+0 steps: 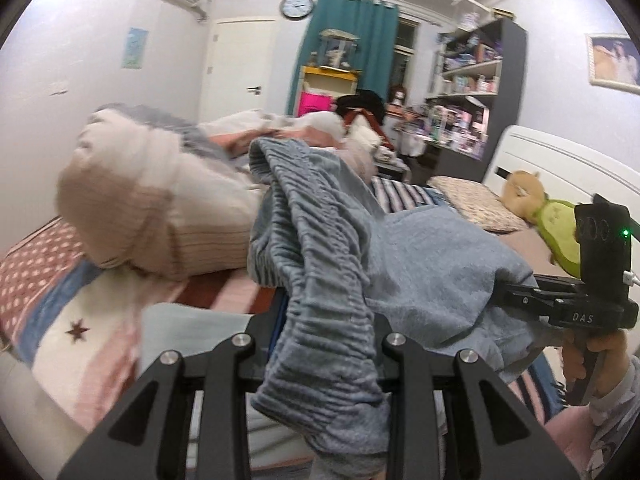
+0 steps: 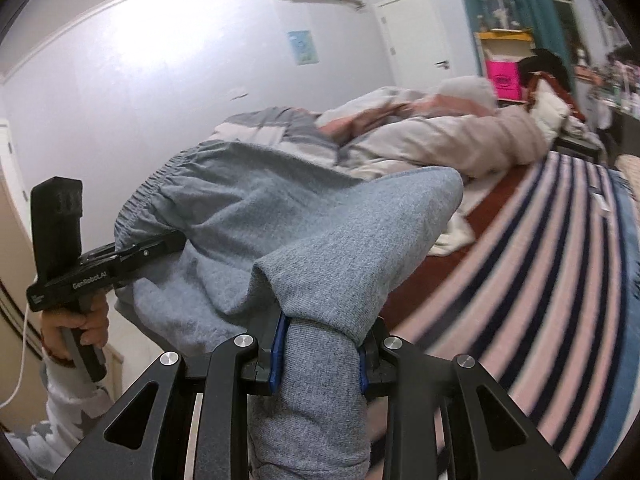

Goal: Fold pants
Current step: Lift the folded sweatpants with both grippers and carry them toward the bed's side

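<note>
Both my grippers (image 1: 320,344) (image 2: 320,354) clamp the grey pants (image 2: 248,216) above the striped bed (image 2: 540,280); crumpled duvet (image 1: 140,208) far left

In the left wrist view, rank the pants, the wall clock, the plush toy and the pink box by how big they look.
Largest to smallest:
1. pants, though they sit right at the camera, which inflates them
2. plush toy
3. wall clock and pink box: too alike to rank
</note>
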A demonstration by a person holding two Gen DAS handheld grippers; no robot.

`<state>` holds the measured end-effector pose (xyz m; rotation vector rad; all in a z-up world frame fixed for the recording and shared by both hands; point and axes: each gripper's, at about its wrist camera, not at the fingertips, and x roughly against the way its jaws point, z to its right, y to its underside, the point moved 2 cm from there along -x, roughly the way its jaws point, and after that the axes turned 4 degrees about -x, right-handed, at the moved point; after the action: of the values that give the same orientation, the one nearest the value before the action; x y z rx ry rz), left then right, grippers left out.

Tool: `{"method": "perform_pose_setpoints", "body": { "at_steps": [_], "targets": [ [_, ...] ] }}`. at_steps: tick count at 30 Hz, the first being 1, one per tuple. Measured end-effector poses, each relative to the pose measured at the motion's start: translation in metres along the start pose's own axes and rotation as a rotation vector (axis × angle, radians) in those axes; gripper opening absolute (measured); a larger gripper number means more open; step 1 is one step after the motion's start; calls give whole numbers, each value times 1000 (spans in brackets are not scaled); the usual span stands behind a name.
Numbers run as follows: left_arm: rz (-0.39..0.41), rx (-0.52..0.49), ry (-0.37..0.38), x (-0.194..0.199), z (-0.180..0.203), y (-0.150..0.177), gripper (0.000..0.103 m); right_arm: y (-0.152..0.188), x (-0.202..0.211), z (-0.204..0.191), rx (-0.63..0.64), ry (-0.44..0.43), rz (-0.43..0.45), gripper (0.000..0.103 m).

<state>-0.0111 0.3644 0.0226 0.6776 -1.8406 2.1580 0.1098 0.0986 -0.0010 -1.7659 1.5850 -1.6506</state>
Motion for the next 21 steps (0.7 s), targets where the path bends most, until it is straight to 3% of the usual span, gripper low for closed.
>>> {"method": "perform_pose_setpoints", "body": {
  "at_steps": [9,17,21],
  "targets": [
    [-15,82,-59,-11,-82,15,26,-12,-86,-37,35,-60,-67,21],
    [-112,130,-77,-55,-111,53,26,0,-144,-28,26,-43,-151,21],
    [-126,172,-44,-72,-116,66,27,10,-154,-11,8,-21,-191,21]
  ]
}}
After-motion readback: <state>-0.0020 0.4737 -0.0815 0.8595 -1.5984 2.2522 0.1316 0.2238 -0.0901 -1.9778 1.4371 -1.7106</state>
